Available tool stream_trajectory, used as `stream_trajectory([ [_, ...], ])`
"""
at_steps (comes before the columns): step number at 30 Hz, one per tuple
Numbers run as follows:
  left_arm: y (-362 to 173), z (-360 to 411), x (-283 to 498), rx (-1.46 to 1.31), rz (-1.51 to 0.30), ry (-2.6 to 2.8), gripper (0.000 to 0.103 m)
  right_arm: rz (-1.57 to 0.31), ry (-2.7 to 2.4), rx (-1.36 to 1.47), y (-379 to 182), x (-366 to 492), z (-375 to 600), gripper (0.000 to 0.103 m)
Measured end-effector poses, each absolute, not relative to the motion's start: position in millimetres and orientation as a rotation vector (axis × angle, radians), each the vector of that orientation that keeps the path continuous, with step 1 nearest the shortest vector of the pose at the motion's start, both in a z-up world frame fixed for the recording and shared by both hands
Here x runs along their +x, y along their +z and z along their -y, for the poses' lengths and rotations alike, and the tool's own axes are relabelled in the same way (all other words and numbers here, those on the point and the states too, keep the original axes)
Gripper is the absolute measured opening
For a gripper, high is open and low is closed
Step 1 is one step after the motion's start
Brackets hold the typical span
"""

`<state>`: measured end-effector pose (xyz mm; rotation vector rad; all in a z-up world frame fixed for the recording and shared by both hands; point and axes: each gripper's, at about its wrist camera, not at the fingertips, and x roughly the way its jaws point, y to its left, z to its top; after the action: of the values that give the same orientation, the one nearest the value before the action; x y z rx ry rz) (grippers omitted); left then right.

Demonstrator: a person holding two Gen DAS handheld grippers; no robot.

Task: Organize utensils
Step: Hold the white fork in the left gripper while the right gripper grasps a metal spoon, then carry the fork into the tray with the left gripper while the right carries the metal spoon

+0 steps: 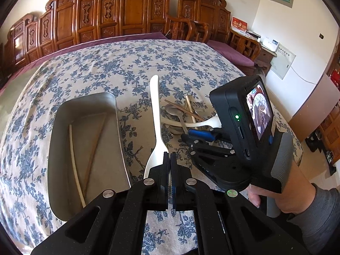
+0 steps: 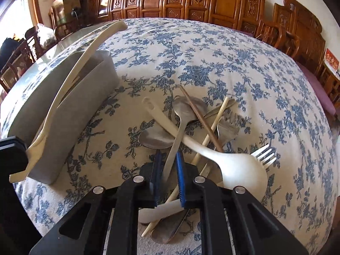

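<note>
Metal spoon (image 2: 180, 114) is your pick here, and you should expect it to be stiff, fairly light and slick, so a pinch on the flat middle of the handle suits it better than the rounded bowl. It lies in the heap of utensils (image 2: 197, 131) on the flowered tablecloth (image 2: 244, 68), to the right of the grey bin (image 2: 70, 114), bowl far and handle running near. It looks dull grey and worn, crossing over a cream plastic spoon (image 2: 214, 155) and beside a brown chopstick (image 2: 201, 119), a pale chopstick (image 2: 214, 123) and a white fork (image 2: 263, 155).

Your right gripper (image 2: 169, 170) has its blue pads either side of that handle; the gap looks narrow, but I cannot tell whether the pads press on it yet. Lifting may drag the crossed pieces along, I judge.

Your left gripper (image 1: 170, 163) is clenched on a cream plastic fork (image 1: 155, 123), held above the cloth just right of the bin, where two chopsticks (image 1: 85, 155) already lie.
</note>
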<state>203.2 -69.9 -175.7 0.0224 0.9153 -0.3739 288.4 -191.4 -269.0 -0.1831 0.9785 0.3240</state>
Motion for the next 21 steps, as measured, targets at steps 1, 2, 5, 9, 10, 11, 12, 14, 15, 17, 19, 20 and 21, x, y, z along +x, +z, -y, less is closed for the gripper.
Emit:
stream_trajectory([
  [1, -175.6, 69.5, 203.5, 0.023, -0.916, -0.372, 0.0, -0.979, 0.318, -0.18, -269.4, 289.5, 191.1, 0.014],
  [2, -175.4, 69.0, 203.7, 0.023, -0.916, -0.369, 0.0, -0.978, 0.314, -0.179, -269.8, 290.1, 191.1, 0.013],
  [5, -173.3, 66.4, 203.2, 0.023, -0.912, -0.363, 0.0, -0.991, 0.324, -0.153, -268.9, 291.4, 194.0, 0.008],
  [9, -169.6, 61.7, 204.3, 0.017, -0.905, -0.351, 0.0, -0.989, 0.332, -0.122, -265.1, 290.4, 200.8, 0.008],
  [10, -168.9, 60.2, 204.5, 0.016, -0.903, -0.347, 0.0, -0.984, 0.341, -0.098, -262.2, 288.9, 203.4, 0.008],
  [11, -168.5, 58.8, 205.0, 0.015, -0.902, -0.344, 0.0, -0.973, 0.348, -0.08, -258.3, 287.2, 205.6, 0.008],
  [12, -168.0, 57.2, 205.4, 0.014, -0.902, -0.34, 0.0, -0.959, 0.355, -0.065, -254.1, 285.8, 207.7, 0.008],
  [14, -167.1, 55.3, 205.4, 0.014, -0.9, -0.334, 0.0, -0.934, 0.366, -0.043, -246.6, 283.5, 210.1, 0.008],
  [15, -166.6, 54.1, 205.6, 0.014, -0.899, -0.332, 0.0, -0.917, 0.372, -0.03, -242.4, 282.0, 211.6, 0.008],
  [17, -165.3, 49.4, 206.7, 0.012, -0.897, -0.323, 0.0, -0.892, 0.387, -0.01, -235.6, 280.0, 212.8, 0.008],
  [19, -164.2, 44.6, 208.0, 0.009, -0.897, -0.314, 0.0, -0.866, 0.4, 0.0, -229.1, 277.6, 213.2, 0.008],
  [20, -163.8, 42.1, 208.6, 0.008, -0.897, -0.308, 0.0, -0.857, 0.405, 0.004, -226.4, 277.0, 213.5, 0.008],
  [21, -163.3, 39.8, 209.4, 0.007, -0.897, -0.304, 0.0, -0.848, 0.411, 0.01, -223.7, 275.7, 213.8, 0.008],
])
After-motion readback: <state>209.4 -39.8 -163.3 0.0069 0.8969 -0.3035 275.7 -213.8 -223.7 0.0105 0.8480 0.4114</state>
